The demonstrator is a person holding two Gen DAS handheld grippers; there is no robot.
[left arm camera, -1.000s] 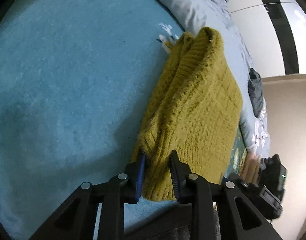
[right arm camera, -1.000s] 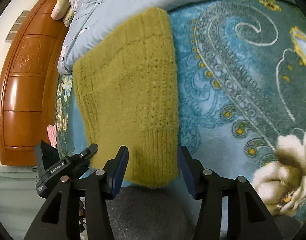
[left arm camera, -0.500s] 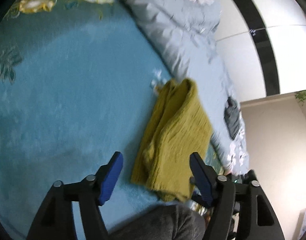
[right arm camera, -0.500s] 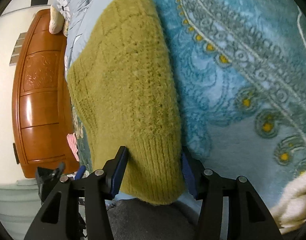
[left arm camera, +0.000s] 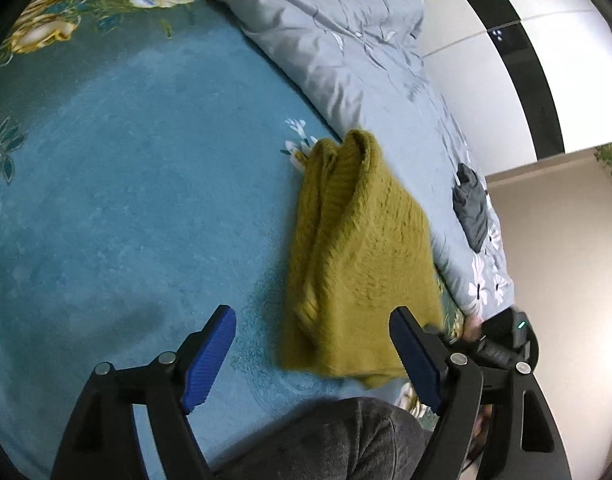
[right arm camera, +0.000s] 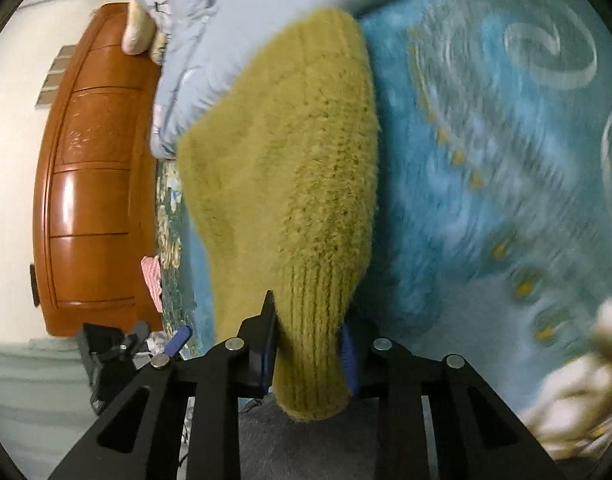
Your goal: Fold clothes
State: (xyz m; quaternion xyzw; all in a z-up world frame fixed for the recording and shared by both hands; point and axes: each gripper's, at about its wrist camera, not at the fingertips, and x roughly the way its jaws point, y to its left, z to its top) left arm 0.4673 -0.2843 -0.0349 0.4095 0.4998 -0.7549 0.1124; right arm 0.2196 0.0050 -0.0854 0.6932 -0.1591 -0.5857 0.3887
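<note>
Pinching the sweater (right arm camera: pixel 306 184), hiding its hem.

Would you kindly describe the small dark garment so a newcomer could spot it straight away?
Start at the teal blanket covering the bed, then follow the pale floral quilt along its far edge. The dark garment lies crumpled on that quilt, beyond the mustard sweater; it alone is charcoal grey.
</note>
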